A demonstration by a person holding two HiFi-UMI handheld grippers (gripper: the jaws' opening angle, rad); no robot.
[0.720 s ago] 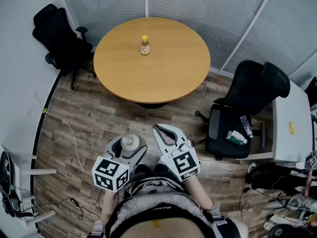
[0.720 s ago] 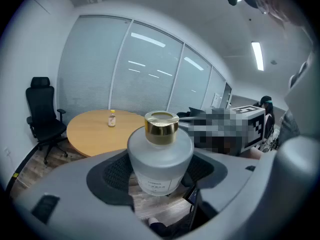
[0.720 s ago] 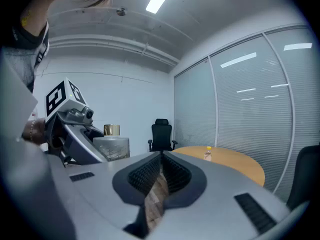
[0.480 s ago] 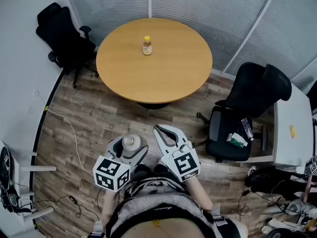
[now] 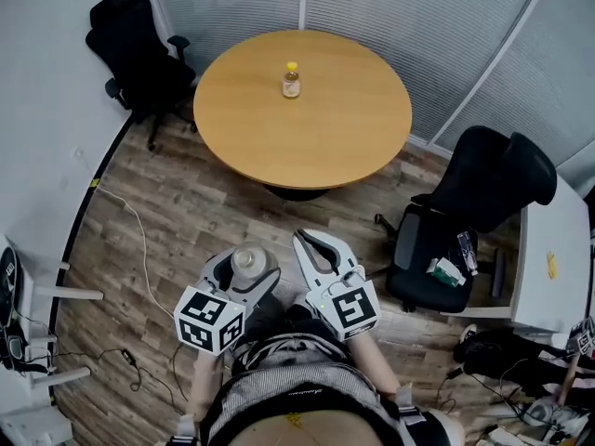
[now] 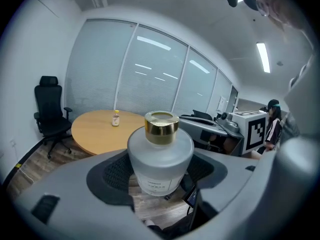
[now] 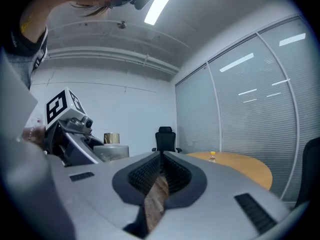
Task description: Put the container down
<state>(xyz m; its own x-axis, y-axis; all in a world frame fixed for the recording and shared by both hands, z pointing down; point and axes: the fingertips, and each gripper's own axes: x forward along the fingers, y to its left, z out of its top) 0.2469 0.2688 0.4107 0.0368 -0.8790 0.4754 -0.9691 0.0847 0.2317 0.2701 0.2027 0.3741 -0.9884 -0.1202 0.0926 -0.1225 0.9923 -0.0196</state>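
A frosted white glass container with a gold cap sits upright between the jaws of my left gripper, whose pads press its sides. In the head view the container hangs above the wooden floor, close to the person's body and well short of the round table. My right gripper is beside it on the right, jaws together with nothing between them. From the right gripper view the container shows at the left.
A round wooden table stands ahead with a small yellow-capped bottle on it. Black office chairs stand at far left and at right. A white desk is at the right edge. A cable runs over the floor.
The view has shifted: table and bottle now sit further right in the head view. Both grippers stay near the body, the container still held in the left one.
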